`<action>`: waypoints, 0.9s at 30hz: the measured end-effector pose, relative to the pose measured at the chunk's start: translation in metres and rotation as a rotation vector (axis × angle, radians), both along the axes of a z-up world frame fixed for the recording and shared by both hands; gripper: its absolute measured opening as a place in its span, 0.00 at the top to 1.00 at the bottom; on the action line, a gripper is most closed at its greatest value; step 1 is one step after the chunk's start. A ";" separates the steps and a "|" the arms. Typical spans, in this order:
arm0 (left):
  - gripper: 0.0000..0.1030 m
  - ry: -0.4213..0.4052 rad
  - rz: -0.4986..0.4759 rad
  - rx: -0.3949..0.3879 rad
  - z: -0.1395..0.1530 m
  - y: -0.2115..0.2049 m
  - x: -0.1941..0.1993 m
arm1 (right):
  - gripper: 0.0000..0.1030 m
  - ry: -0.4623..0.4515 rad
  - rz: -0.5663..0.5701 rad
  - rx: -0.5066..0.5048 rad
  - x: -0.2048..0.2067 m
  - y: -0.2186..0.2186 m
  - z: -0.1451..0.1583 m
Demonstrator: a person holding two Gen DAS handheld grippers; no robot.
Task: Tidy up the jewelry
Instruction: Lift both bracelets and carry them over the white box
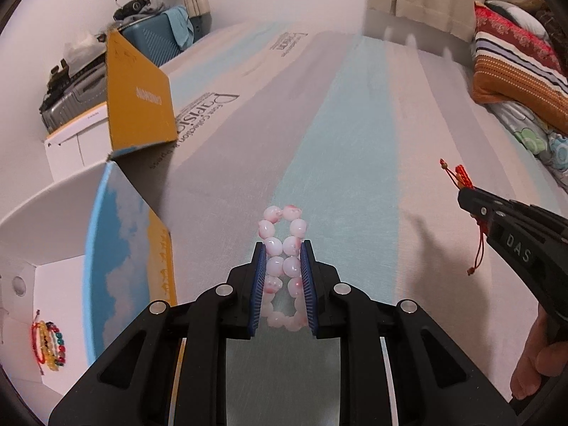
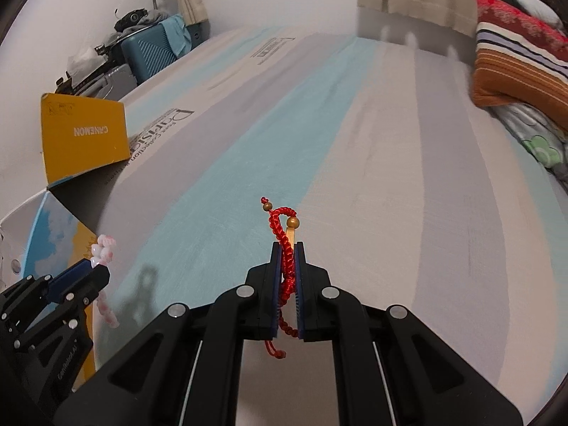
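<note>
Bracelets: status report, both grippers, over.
Left gripper shut on pink bead bracelet. Right gripper shut on red cord bracelet. Open box left, bracelets inside. Nothing in the way.

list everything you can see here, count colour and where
pink bead bracelet: 1, pink-white, between left gripper's pads
red braided bracelet: 1, red with gold beads, between right gripper's pads
bracelets: a few, mixed colours, inside white box at left
box: 1, white inside, open
box lid: 1, yellow, standing open
bedsheet: 1, blue-grey-beige stripes
pillows: stack, striped, right
suitcases: 2, teal and grey, far left
left gripper: black
right gripper: black
hand: 1, on right gripper's handle
</note>
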State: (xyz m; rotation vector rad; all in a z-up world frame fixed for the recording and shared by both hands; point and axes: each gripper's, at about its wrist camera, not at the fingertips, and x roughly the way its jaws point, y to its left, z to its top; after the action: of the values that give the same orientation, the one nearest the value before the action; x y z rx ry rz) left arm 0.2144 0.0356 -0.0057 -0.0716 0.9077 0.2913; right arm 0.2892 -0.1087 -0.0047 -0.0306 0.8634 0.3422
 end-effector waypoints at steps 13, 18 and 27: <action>0.81 -0.030 -0.037 -0.042 0.044 0.007 -0.033 | 0.94 -0.024 -0.089 0.027 -0.063 -0.017 0.039; 0.81 -0.032 -0.066 -0.069 0.059 0.014 -0.051 | 0.94 -0.036 -0.103 0.026 -0.095 -0.013 0.049; 0.81 -0.050 -0.058 -0.054 0.086 0.046 -0.090 | 0.94 -0.055 -0.100 0.045 -0.142 0.010 0.070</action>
State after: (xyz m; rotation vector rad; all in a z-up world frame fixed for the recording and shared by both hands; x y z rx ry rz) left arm 0.1243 0.0816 0.0806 -0.1022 0.8665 0.2102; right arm 0.1475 -0.0986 0.0658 0.0440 0.7992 0.2658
